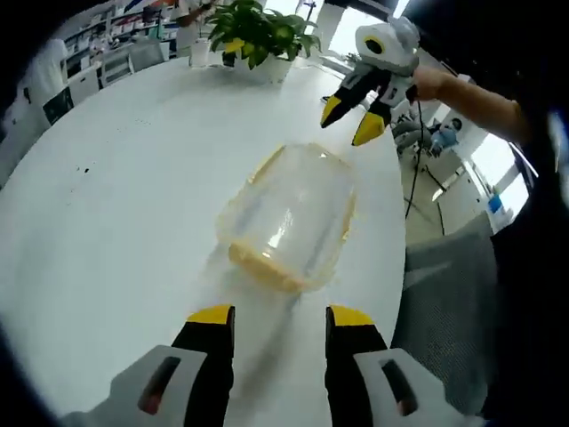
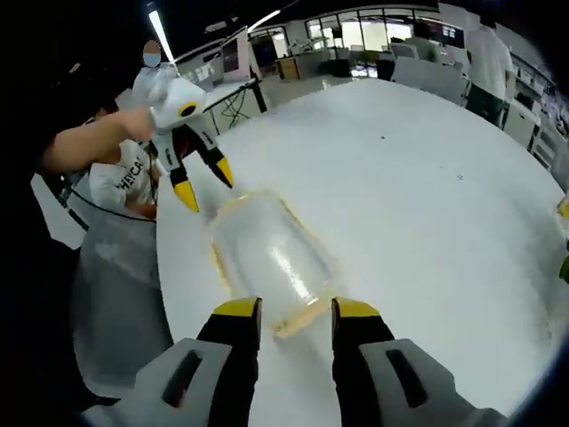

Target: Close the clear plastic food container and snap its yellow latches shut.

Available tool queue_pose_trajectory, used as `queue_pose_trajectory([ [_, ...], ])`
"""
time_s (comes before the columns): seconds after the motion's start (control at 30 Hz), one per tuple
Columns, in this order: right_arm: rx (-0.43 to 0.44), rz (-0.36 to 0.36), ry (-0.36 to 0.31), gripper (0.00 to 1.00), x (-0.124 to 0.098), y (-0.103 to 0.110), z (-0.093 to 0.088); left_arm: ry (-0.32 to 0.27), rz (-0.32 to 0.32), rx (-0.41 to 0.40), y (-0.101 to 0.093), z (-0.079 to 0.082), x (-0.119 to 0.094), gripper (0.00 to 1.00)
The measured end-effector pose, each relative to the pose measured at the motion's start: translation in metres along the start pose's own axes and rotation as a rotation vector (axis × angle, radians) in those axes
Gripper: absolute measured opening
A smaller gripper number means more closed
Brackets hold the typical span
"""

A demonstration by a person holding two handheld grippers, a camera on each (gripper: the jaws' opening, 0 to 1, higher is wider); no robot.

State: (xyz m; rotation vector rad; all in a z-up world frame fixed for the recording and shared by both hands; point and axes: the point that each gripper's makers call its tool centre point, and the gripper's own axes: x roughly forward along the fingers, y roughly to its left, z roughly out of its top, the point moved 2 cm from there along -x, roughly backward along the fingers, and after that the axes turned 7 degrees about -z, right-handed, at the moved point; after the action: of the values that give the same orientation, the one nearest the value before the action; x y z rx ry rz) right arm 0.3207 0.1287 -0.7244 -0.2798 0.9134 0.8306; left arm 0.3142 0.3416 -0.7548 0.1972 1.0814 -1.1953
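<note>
your left gripper (image 1: 279,322) and right gripper (image 2: 294,310) both hang with jaws spread, empty, the clear plastic food container (image 1: 289,216) on the white table (image 1: 124,196) just ahead of each.

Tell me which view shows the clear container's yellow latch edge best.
The left gripper view: the container sits central, its yellow near edge facing the camera. In the right gripper view that gripper's own jaws partly cover the container's near end.
</note>
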Motion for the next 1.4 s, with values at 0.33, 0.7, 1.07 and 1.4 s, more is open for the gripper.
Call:
queue_pose_trajectory([
  [0.33,0.115,-0.032,0.027,0.35,0.008,-0.003,-0.009,-0.182,-0.006,-0.304,0.005,0.015,0.003,0.35],
  [0.7,0.184,-0.072,0.069,0.34,0.023,0.003,-0.024,-0.2,0.034,-0.394,0.008,0.011,0.015,0.35],
  [1.07,0.159,-0.073,0.069,0.21,0.027,0.015,-0.023,-0.219,0.064,-0.359,0.001,0.015,0.029,0.28],
  [1.4,0.167,-0.097,0.076,0.15,0.027,0.015,-0.025,-0.231,0.093,-0.332,0.0,0.015,0.029,0.25],
])
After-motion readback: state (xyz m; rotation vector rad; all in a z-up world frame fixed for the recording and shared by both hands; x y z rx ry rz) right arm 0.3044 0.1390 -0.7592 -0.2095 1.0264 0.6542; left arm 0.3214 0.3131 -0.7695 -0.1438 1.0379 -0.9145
